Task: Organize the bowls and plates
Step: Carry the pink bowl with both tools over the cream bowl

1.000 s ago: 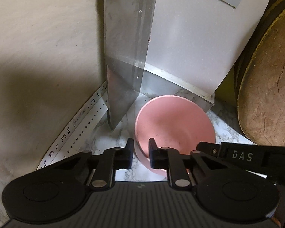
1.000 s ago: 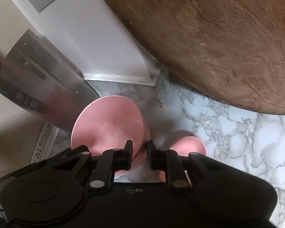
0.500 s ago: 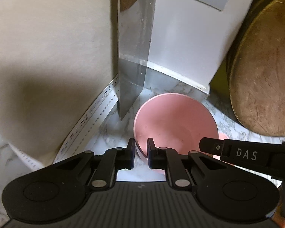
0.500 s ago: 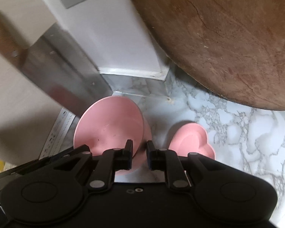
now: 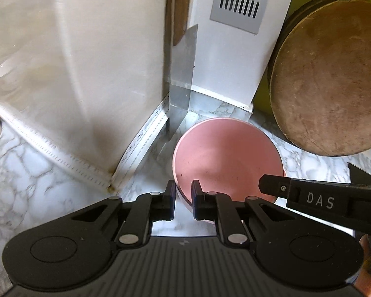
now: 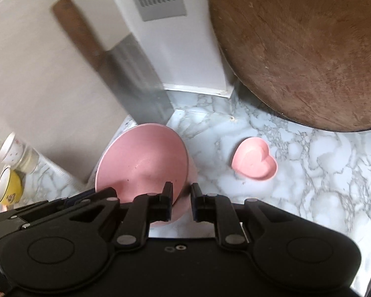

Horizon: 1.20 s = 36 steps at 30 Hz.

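Observation:
A round pink bowl (image 5: 227, 158) is held between both grippers over the marble counter (image 5: 24, 163). My left gripper (image 5: 183, 198) is shut on the bowl's near rim. My right gripper (image 6: 181, 198) is shut on the bowl's (image 6: 141, 165) right rim, and its body shows in the left wrist view (image 5: 321, 199). A small pink heart-shaped dish (image 6: 254, 162) sits on the counter (image 6: 321, 173) to the right of the bowl, apart from it.
A cleaver (image 6: 136, 81) with a wooden handle leans in the corner behind the bowl. A big round wooden board (image 6: 301, 49) leans at the right. A white box with a vent (image 5: 237, 2) stands behind. Cups (image 6: 10, 173) sit at the far left.
Both grippers have pulled back and up from the corner with the pink bowl. The heart-shaped dish, more counter and the cleaver's handle have come into view.

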Available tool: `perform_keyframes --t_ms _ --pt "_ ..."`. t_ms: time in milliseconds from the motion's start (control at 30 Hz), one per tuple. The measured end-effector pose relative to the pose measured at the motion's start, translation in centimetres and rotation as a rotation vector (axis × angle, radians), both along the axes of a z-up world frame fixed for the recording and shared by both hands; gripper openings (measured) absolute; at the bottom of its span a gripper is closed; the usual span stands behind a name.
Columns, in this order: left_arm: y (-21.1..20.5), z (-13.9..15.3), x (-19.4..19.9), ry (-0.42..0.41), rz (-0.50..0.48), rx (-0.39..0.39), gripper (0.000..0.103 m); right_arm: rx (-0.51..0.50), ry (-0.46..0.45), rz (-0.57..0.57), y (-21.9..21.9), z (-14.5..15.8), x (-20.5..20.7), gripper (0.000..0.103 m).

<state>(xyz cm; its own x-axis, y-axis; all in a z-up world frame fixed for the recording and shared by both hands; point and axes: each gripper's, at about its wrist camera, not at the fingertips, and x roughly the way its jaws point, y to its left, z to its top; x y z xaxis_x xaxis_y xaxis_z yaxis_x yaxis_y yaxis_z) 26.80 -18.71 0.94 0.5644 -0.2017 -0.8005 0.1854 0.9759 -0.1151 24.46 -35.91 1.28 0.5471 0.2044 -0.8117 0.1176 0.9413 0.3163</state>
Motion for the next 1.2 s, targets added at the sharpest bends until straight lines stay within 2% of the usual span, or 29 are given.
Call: perform_keyframes --t_ms 233,600,900,1200 --pt "2.7 2.0 -3.8 -0.025 -0.011 0.001 0.012 -0.005 -0.024 0.024 2.6 1.9 -3.9 0.016" --pt "8.3 3.3 -8.9 -0.040 0.015 0.015 0.012 -0.003 -0.056 0.093 7.7 3.8 -8.6 0.016" --pt "13.0 2.9 -11.7 -0.016 0.062 0.021 0.012 0.000 -0.031 0.162 12.5 3.6 -10.7 0.016" --pt "16.7 1.0 -13.2 0.036 0.108 0.026 0.012 0.003 0.014 0.216 16.3 1.8 -11.8 0.016"
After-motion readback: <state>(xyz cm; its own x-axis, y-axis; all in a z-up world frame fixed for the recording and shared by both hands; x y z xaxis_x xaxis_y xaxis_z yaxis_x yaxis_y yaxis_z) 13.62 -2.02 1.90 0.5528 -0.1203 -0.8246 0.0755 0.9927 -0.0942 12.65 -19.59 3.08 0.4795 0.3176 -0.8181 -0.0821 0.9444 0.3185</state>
